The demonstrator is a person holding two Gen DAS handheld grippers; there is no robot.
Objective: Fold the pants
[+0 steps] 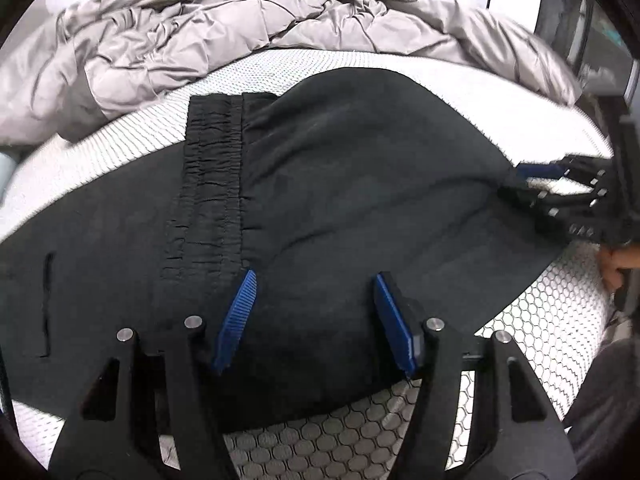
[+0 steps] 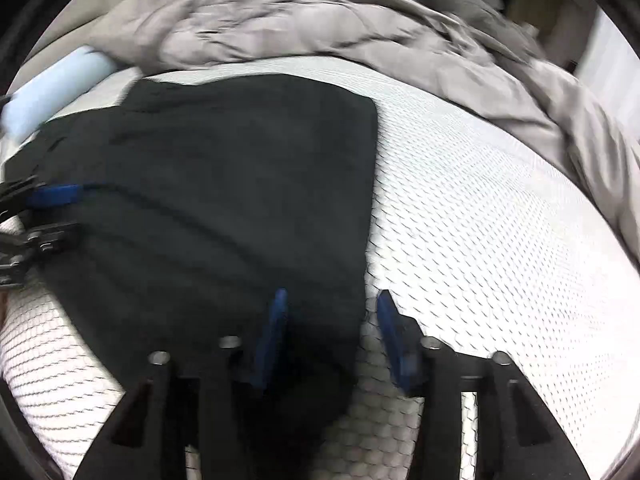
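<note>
Black pants [image 1: 340, 184] lie spread on a white mattress [image 1: 540, 312] with a honeycomb pattern. Their gathered elastic waistband [image 1: 212, 184] runs up the middle left, and a pocket slit [image 1: 48, 300] shows at the far left. My left gripper [image 1: 314, 292] is open over the near part of the cloth, its blue pads [image 1: 240, 312] well apart and not pinching. In the blurred right wrist view, my right gripper [image 2: 332, 304] is open and straddles the right edge of the pants [image 2: 240, 180]. The left wrist view shows the right gripper [image 1: 524, 182] at that edge, with a hand [image 1: 612, 264] behind it. The left gripper [image 2: 56, 216] is seen at the far left.
A crumpled grey duvet [image 1: 200, 40] is heaped along the back of the bed [image 2: 320, 20]. A pale blue roll [image 2: 52, 88] lies at the back left. Bare mattress [image 2: 500, 200] stretches to the right of the pants.
</note>
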